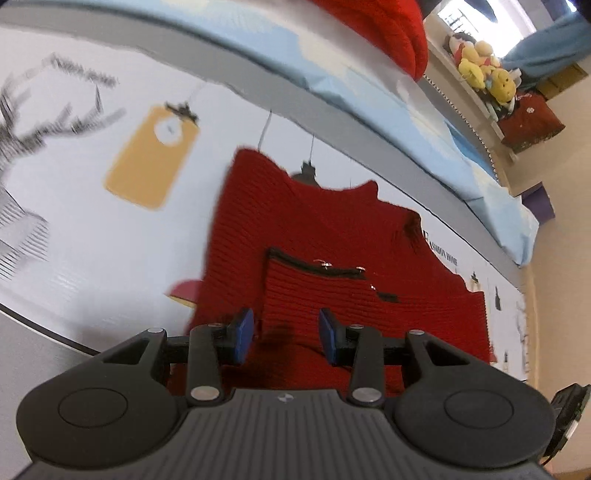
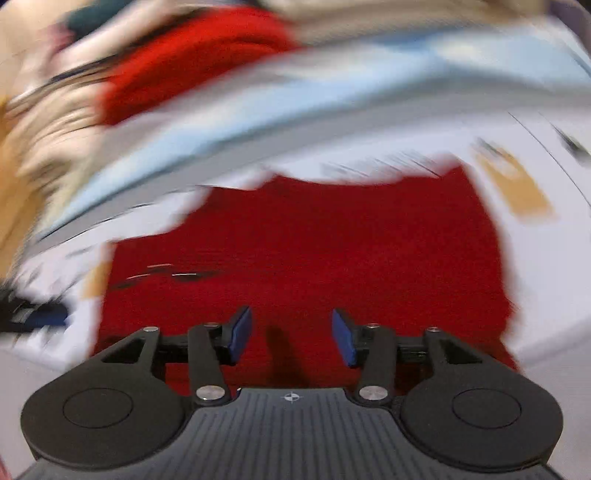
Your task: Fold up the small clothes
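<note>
A small red knit garment (image 1: 332,236) lies flat on a white printed table cover (image 1: 92,221). It has a black-trimmed pocket (image 1: 314,267) on its front. My left gripper (image 1: 286,334) is open and empty, just above the garment's near edge, with the blue pads (image 1: 243,330) apart. In the blurred right wrist view the same red garment (image 2: 314,240) fills the middle. My right gripper (image 2: 291,336) is open and empty over its near part.
A light blue mattress edge (image 1: 369,96) runs behind the table with another red cloth (image 1: 388,33) on it. Plush toys (image 1: 484,70) sit on a shelf at far right. A yellow tag print (image 1: 151,155) marks the cover at left.
</note>
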Motion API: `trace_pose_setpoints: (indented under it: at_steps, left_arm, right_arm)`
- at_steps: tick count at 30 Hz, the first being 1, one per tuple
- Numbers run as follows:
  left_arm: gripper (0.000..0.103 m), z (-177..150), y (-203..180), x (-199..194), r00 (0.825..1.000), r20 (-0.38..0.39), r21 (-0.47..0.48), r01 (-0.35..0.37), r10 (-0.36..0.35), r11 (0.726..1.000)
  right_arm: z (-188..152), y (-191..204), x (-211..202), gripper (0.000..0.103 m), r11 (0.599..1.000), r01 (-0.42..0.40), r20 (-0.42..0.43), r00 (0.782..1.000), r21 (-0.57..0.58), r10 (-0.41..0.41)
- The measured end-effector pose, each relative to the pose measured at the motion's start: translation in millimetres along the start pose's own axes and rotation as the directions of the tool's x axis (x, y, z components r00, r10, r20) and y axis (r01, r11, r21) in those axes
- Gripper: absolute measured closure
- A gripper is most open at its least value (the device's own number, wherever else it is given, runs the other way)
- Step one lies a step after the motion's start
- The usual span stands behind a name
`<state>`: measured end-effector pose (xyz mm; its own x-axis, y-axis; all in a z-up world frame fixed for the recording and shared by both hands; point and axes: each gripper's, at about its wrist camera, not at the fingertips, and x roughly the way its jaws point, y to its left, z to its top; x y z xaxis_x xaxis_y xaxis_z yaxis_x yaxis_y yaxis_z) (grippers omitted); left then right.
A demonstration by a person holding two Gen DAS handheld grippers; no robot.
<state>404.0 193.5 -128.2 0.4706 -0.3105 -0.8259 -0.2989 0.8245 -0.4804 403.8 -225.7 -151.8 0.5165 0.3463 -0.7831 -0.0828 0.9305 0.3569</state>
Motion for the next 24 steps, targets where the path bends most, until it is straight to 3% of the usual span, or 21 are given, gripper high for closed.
trace_pose_setpoints:
  at_steps: [4, 8, 11, 13, 16, 18, 19, 21, 22, 24]
  left_arm:
    - [0.06, -4, 4, 27, 0.999, -0.038, -0.047, -0.022, 0.02, 0.999]
    - [0.063, -9, 3, 41, 0.998, -0.029, -0.018, -0.054, 0.053, 0.998]
    - [0.099, -9, -8, 33, 0.996, 0.002, 0.053, -0.085, 0.085, 0.995]
    - [0.099, -5, -17, 11, 0.995, 0.078, 0.086, -0.067, 0.061, 0.994]
    - [0.103, 4, -25, -28, 0.973, 0.211, 0.102, -0.114, 0.09, 0.988]
    - [0.103, 6, -21, -38, 0.96, 0.241, 0.081, -0.168, 0.144, 0.982]
    - [0.103, 6, -18, -37, 0.958, 0.232, 0.077, -0.188, 0.166, 0.979]
    - [0.101, 5, -13, -26, 0.972, 0.157, 0.084, -0.191, 0.176, 0.978]
    - [0.102, 5, -12, -22, 0.976, 0.132, 0.089, -0.186, 0.173, 0.979]
    - [0.101, 1, -16, -23, 0.972, 0.153, 0.113, -0.198, 0.18, 0.974]
  right_arm:
    - [7, -48, -9, 0.053, 0.961, -0.027, -0.013, 0.999, 0.274, 0.032]
    - [24, -62, -48, 0.053, 0.944, -0.033, 0.118, 0.993, 0.329, -0.006]
    - [31, -78, -68, 0.053, 0.917, -0.049, 0.209, 0.977, 0.397, -0.038]
    - [34, -88, -72, 0.052, 0.899, -0.055, 0.245, 0.968, 0.435, -0.059]
    - [31, -94, -57, 0.052, 0.885, -0.056, 0.222, 0.974, 0.462, -0.054]
    - [25, -98, -44, 0.052, 0.861, -0.077, 0.184, 0.983, 0.502, -0.019]
    - [21, -97, -39, 0.052, 0.847, -0.085, 0.167, 0.986, 0.525, -0.005]
    - [17, -96, -28, 0.052, 0.833, -0.09, 0.141, 0.99, 0.545, 0.015]
    - [15, -92, -28, 0.052, 0.838, -0.079, 0.126, 0.992, 0.54, 0.012]
    - [14, -88, -20, 0.053, 0.865, -0.011, 0.08, 0.996, 0.501, -0.034]
